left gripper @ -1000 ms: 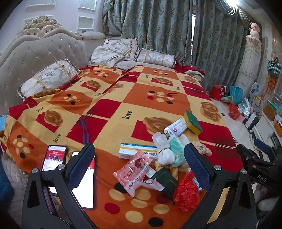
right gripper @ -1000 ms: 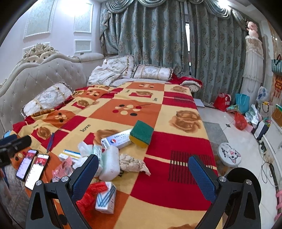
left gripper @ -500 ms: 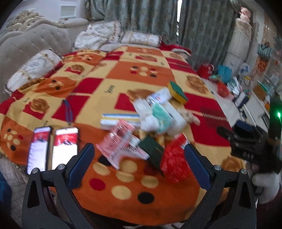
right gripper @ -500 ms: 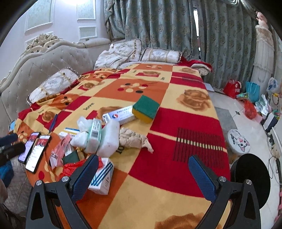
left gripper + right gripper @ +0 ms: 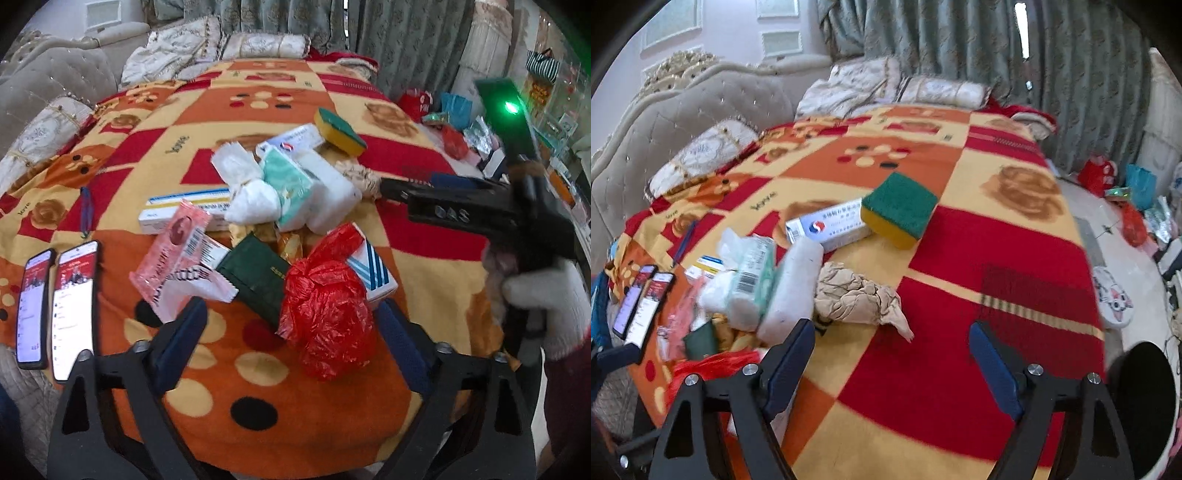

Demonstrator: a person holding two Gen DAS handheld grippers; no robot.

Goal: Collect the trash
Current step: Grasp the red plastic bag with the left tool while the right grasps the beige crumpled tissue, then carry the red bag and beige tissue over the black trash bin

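A heap of trash lies on the patterned blanket (image 5: 258,373). It holds a crumpled red plastic bag (image 5: 325,302), a pink wrapper (image 5: 177,251), a dark green box (image 5: 258,280), a blue-striped carton (image 5: 373,273) and white tissue packs (image 5: 288,184). My left gripper (image 5: 288,325) hovers at the near end of the heap with its jaws closing. The red bag lies between the fingers, with no pad seen pressing on it. My right gripper (image 5: 892,332) is also closing, just short of a crumpled beige wad (image 5: 857,295). Beyond it lie a green-and-yellow sponge (image 5: 897,214) and a white box (image 5: 827,225).
Two lit phones (image 5: 74,306) lie side by side at the blanket's left edge. A white-gloved hand (image 5: 546,306) holds the right gripper's body at the right of the left wrist view. Pillows (image 5: 938,92) and a padded headboard (image 5: 683,122) border the far side. Bags litter the floor (image 5: 1130,221) to the right.
Both grippers have come down closer to the heap and tilted more steeply. Their fingers stand nearer together than before. The right gripper's body has come into the left wrist view.
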